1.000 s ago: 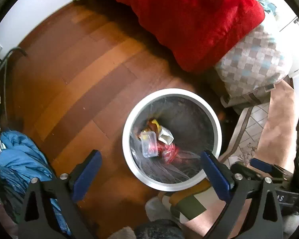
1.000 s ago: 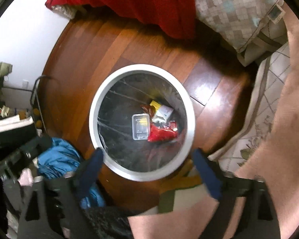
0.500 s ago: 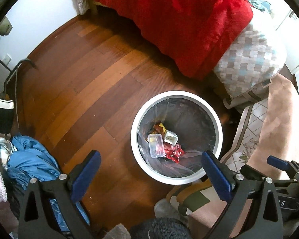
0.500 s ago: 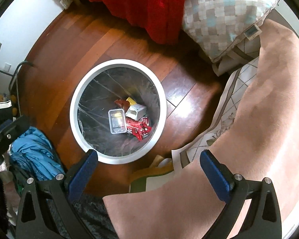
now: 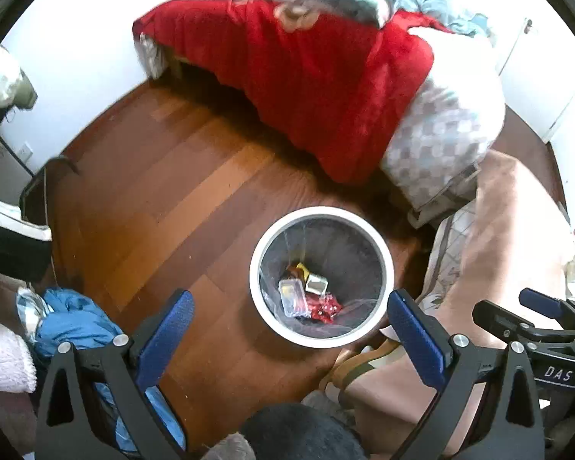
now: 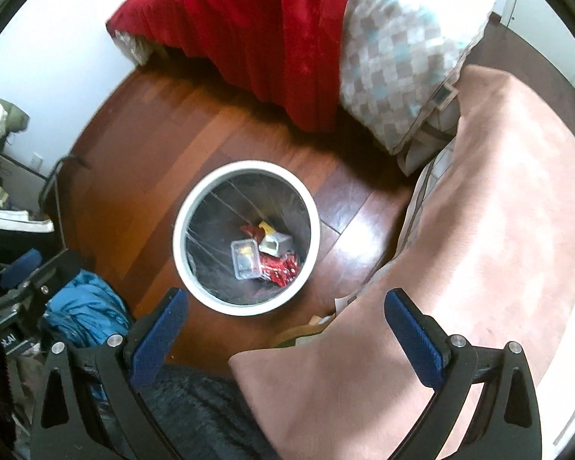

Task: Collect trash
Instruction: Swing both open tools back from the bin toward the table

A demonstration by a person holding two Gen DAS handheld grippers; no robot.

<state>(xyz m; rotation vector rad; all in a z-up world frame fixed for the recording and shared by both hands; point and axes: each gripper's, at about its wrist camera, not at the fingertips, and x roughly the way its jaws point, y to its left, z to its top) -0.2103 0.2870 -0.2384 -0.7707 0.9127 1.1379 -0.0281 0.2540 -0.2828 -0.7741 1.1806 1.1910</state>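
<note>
A white round trash bin [image 5: 257,268] with a clear liner stands on the wooden floor; it also shows in the right wrist view [image 6: 180,245]. Inside lie a clear plastic box [image 5: 293,297], a red wrapper [image 5: 326,308], a small carton [image 5: 316,283] and a yellow scrap. The same box [image 6: 245,260] and wrapper [image 6: 283,266] show in the right wrist view. My left gripper [image 5: 287,329] is open and empty, high above the bin. My right gripper [image 6: 283,329] is open and empty, above the bin's near edge.
A bed with a red blanket [image 5: 318,76] and a checked pillow [image 5: 441,142] stands behind the bin. A pink blanket [image 6: 479,249] lies to the right. Blue clothing [image 5: 73,326] is heaped at the left. A cable and clutter line the left wall.
Both grippers have risen and pulled back from the bin, which looks smaller now. More of the bed and the wall has come into view. Both stay open and empty.
</note>
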